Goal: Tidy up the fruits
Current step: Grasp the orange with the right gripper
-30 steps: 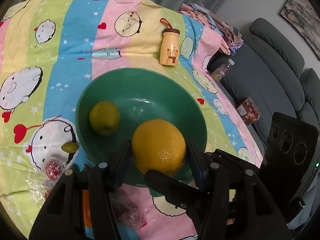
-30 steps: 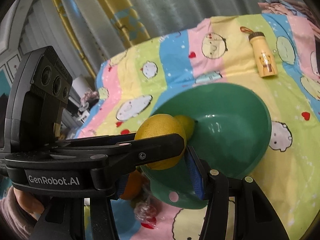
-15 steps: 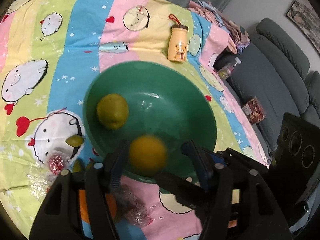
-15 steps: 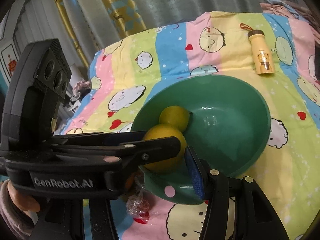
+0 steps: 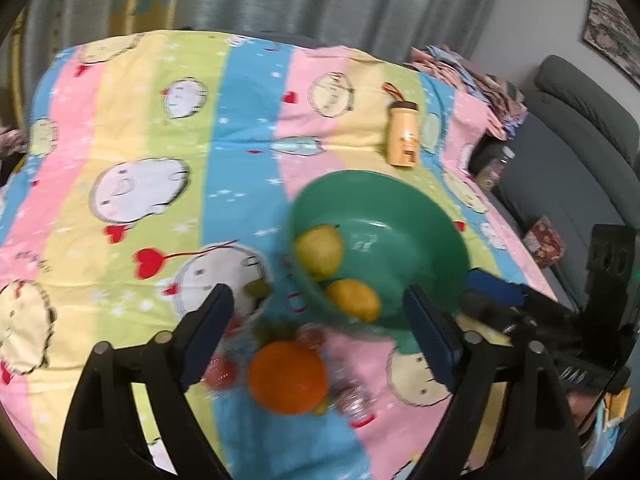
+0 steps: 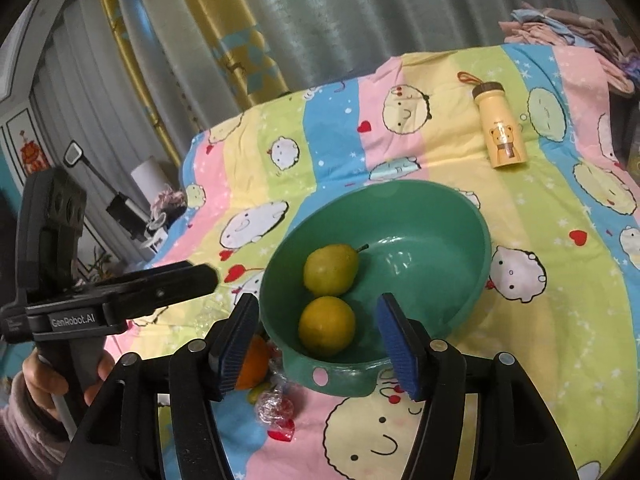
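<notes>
Left tongs (image 5: 318,320): jaws wide and opening, nothing between the pads; they hang over the orange (image 5: 287,377), not touching it. Blurred frame.
Right tongs (image 6: 318,344): jaws about half open and opening, pads either side of the near rim of the green bowl (image 6: 460,300); no contact with it that I can tell. A hand (image 6: 40,376) in a pale sleeve grips the left tongs' handle.
Bowl contents: yellow citrus (image 6: 327,325) at the near wall, yellow-green pear (image 6: 330,270) just behind it, the two touching or nearly so.
Orange lies outside the bowl, just beside its near-left rim, among cellophane-wrapped sweets (image 6: 276,406).
Tabletop: striped cartoon cloth (image 6: 560,280). Beyond the bowl, a yellow bear bottle (image 6: 502,132) lying on its side, well apart.
Room: grey curtains (image 6: 360,12) behind; grey sofa (image 5: 580,128) to the right.
</notes>
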